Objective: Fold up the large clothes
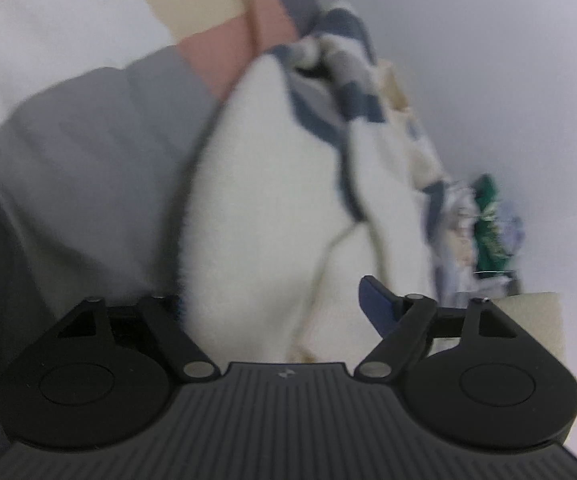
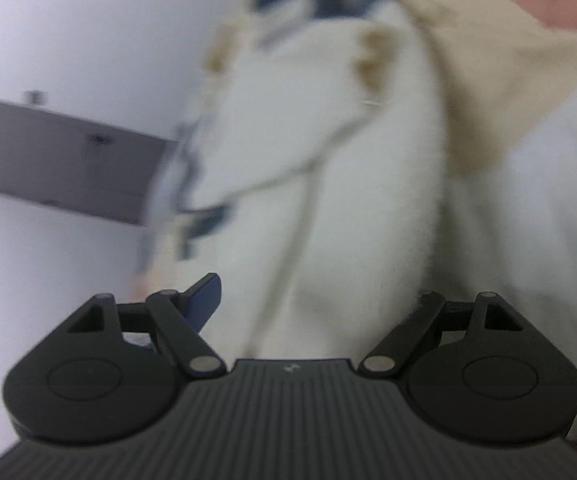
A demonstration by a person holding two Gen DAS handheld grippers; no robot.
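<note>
black linkage arms of the left gripper [image 1: 276, 304] stand wide apart, with the fluffy white fleece garment with navy trim [image 1: 272, 200] bulging between them; one blue fingertip [image 1: 376, 300] shows beside the fleece, the other is hidden, so a grip cannot be told. the right gripper [image 2: 320, 300] is also spread wide, fleece [image 2: 328, 200] filling the gap, one blue pad [image 2: 206, 296] visible. both views are blurred. a grey sleeve [image 1: 80, 160] lies left; a grey panel [image 2: 68, 160] is indistinct.
</note>
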